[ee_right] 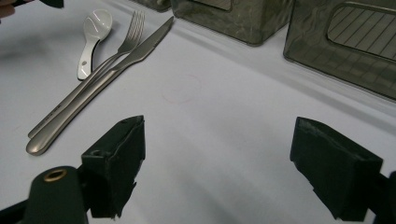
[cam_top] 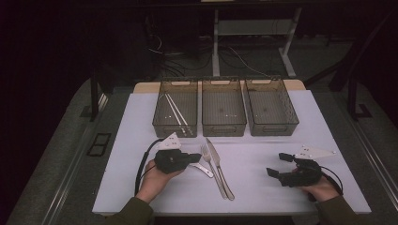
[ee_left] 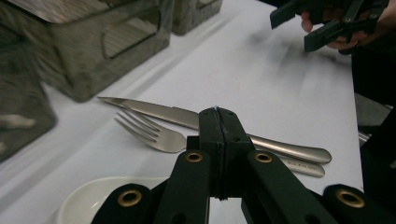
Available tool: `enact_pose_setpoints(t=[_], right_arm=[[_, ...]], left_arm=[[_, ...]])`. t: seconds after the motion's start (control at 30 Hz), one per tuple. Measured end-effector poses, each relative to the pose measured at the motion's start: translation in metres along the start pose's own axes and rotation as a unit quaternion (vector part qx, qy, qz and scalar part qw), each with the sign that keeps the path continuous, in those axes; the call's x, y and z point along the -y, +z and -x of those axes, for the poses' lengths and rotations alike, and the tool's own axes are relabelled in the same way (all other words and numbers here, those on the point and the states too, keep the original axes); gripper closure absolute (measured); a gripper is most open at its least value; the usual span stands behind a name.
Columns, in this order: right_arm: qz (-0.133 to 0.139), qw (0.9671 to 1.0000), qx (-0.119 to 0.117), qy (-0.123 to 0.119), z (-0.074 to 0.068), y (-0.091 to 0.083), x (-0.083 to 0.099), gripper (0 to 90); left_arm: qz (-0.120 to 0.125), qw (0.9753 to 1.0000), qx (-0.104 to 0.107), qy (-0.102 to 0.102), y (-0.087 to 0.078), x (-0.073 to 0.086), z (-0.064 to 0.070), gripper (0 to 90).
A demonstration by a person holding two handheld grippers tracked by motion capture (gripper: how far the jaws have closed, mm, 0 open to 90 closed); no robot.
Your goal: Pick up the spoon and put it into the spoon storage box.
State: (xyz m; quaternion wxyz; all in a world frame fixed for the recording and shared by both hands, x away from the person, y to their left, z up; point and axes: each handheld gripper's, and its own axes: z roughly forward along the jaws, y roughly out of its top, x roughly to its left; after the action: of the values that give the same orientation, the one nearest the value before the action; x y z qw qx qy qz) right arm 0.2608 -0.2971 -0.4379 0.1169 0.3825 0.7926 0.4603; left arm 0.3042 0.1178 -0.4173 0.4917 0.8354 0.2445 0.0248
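Both grippers black, brass-coloured rivets at jaw pivots; grey triangular top plates; black trailing cables; olive-green sleeves (cam_top: 133, 211).

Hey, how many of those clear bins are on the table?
3, side by side along the far edge: left bin holding chopsticks, middle bin, right bin.

left tongs (cam_top: 197, 157) over spoon (cam_top: 202, 169); fork (cam_top: 212, 166), knife (cam_top: 219, 166) beside; right tongs (cam_top: 278, 164) apart.
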Motion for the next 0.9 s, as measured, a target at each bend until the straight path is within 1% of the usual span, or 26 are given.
enact_pose_setpoints(t=[0.2,0.33,0.4,0.53,0.57,0.67,0.7,0.77,0.9], right_arm=[[-0.001,1.0,-0.001,0.0,0.0,0.0,0.0,17.8],[0.0,1.0,-0.001,0.0,0.0,0.0,0.0,17.8],[-0.001,1.0,-0.001,0.0,0.0,0.0,0.0,17.8],[-0.001,1.0,-0.001,0.0,0.0,0.0,0.0,17.8],[-0.001,1.0,-0.001,0.0,-0.001,0.0,0.0,17.8],[-0.001,1.0,-0.001,0.001,-0.001,0.0,0.0,17.8],[-0.001,1.0,-0.001,0.001,-0.001,0.0,0.0,17.8],[-0.001,1.0,-0.001,0.001,-0.001,0.0,-0.001,17.8],[-0.001,1.0,-0.001,0.0,0.0,0.0,-0.001,17.8]], left_arm=[[-0.036,0.9993,0.009,0.003,0.024,-0.002,0.002,88.9],[-0.058,0.9983,0.009,0.009,0.037,-0.001,0.005,89.0],[-0.068,0.9976,0.001,0.012,0.042,-0.001,0.007,89.0],[-0.082,0.9965,0.001,0.014,0.045,0.001,0.007,89.0],[-0.083,0.9965,0.001,0.012,0.046,0.001,0.008,89.0],[-0.097,0.9953,-0.001,0.011,0.05,0.003,0.009,89.0],[-0.102,0.9946,-0.003,0.018,0.05,0.003,0.008,89.0],[-0.105,0.9944,-0.002,0.013,0.051,0.004,0.009,89.0],[-0.107,0.9941,-0.003,0.015,0.051,0.004,0.009,89.0]])
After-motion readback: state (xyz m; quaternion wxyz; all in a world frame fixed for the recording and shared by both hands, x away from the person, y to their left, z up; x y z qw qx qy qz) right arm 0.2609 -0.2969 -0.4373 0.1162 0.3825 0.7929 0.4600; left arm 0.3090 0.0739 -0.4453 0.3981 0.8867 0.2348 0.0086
